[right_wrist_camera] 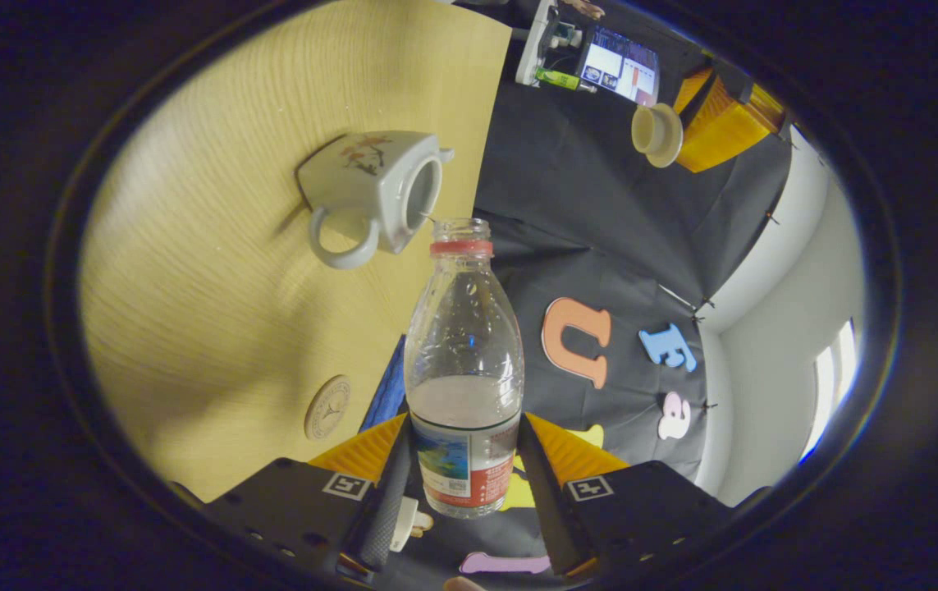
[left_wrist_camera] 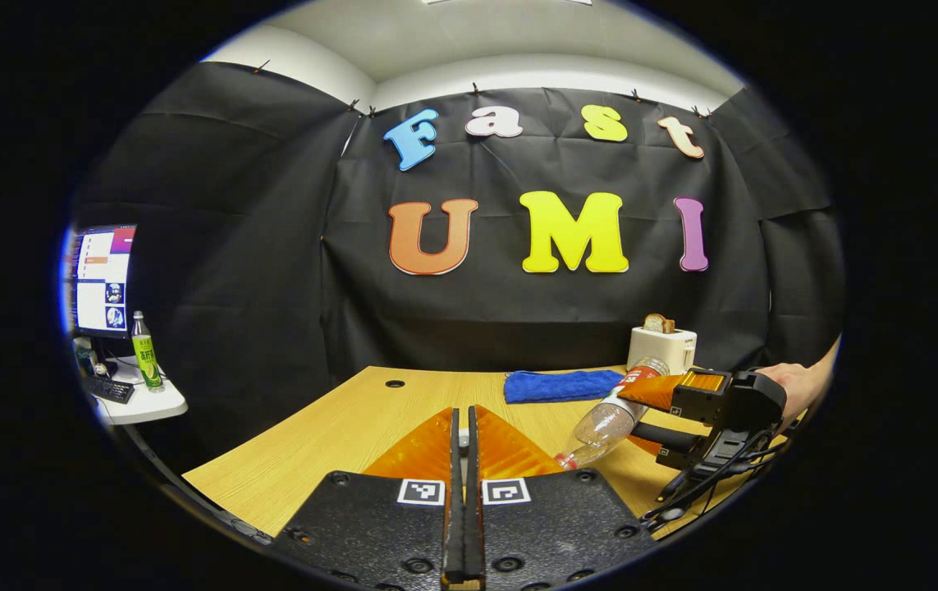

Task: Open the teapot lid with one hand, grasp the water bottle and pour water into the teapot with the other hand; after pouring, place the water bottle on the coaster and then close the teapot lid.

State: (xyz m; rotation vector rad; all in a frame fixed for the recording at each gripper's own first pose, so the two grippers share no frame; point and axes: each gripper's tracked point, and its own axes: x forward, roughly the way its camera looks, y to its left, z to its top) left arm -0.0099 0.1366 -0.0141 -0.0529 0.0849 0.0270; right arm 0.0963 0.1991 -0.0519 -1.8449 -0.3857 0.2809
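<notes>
The right gripper [right_wrist_camera: 462, 484] is closed on the water bottle [right_wrist_camera: 464, 369], both fingers pressing on its labelled lower part; the bottle is uncapped and tilted, its open mouth next to the opening of the teapot [right_wrist_camera: 374, 193], and some water lies in its lower part. The teapot stands on the worktop [right_wrist_camera: 214, 312] with its lid off; what is inside I cannot tell. The left gripper [left_wrist_camera: 464, 439] has its fingers almost together, pinching a small knob; in the right gripper view this gripper holds the teapot lid [right_wrist_camera: 656, 134] up, well apart from the teapot. The coaster [right_wrist_camera: 327, 406] lies bare on the worktop beside a blue cloth [left_wrist_camera: 563, 385], which is near the far edge; a toaster [left_wrist_camera: 662, 345] stands at the far right corner.
</notes>
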